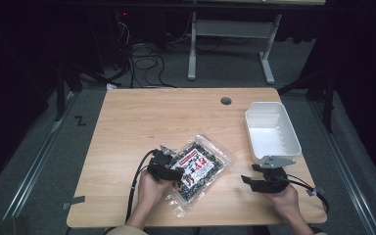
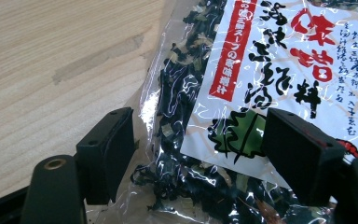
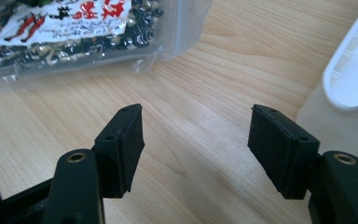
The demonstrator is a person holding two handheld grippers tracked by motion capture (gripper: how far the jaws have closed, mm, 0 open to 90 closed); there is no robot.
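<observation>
A: Your left gripper [image 1: 169,169] is over the seaweed packet [image 1: 199,165], jaws spread wide and straddling its edge, not clamped.

B: Packet lies flat on the wooden table [image 1: 142,117], just right of that gripper, at about seven o'clock from the white bin [image 1: 271,131].

A: Your right gripper [image 1: 255,180] is released too, jaws apart over bare wood, bin at one o'clock.

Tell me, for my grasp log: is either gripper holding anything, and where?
Nothing held. The open left gripper straddles the bag's edge; right gripper is open.
</observation>
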